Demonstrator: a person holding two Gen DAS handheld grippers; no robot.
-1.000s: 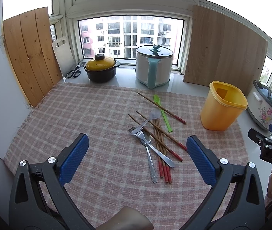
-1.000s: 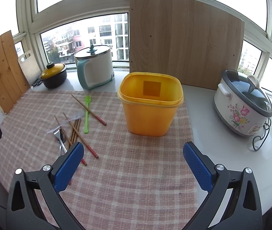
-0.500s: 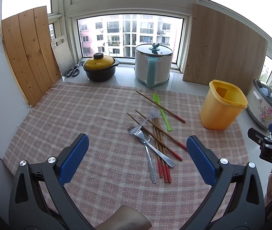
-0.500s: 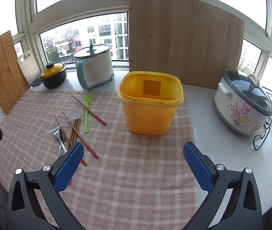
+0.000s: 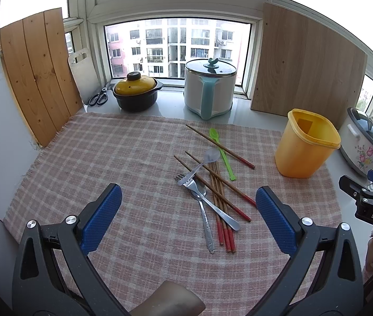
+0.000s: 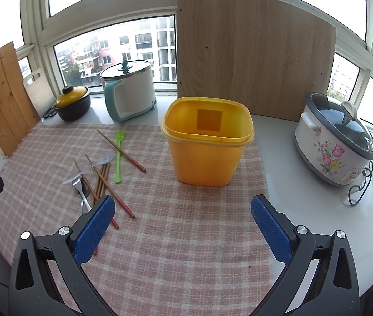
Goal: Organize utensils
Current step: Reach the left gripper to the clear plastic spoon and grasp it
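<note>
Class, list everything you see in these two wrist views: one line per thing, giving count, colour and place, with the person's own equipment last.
chopsticks: several, brown with red ends, heaped mid-cloth
metal cutlery: a fork and spoon, silver, in the heap
clear spoon: one, across the heap
green spoon: one, behind the heap
yellow bin: one, open, empty, right of the heap
checked cloth: one, pink and white, covering the counter
clay pot: one, black with yellow lid, by the window
white cooker: one, teal handle, by the window
floral cooker: one, far right
scissors: one pair, back left
wooden boards: two, leaning at the window
left gripper: blue fingers, open
right gripper: blue fingers, open
</note>
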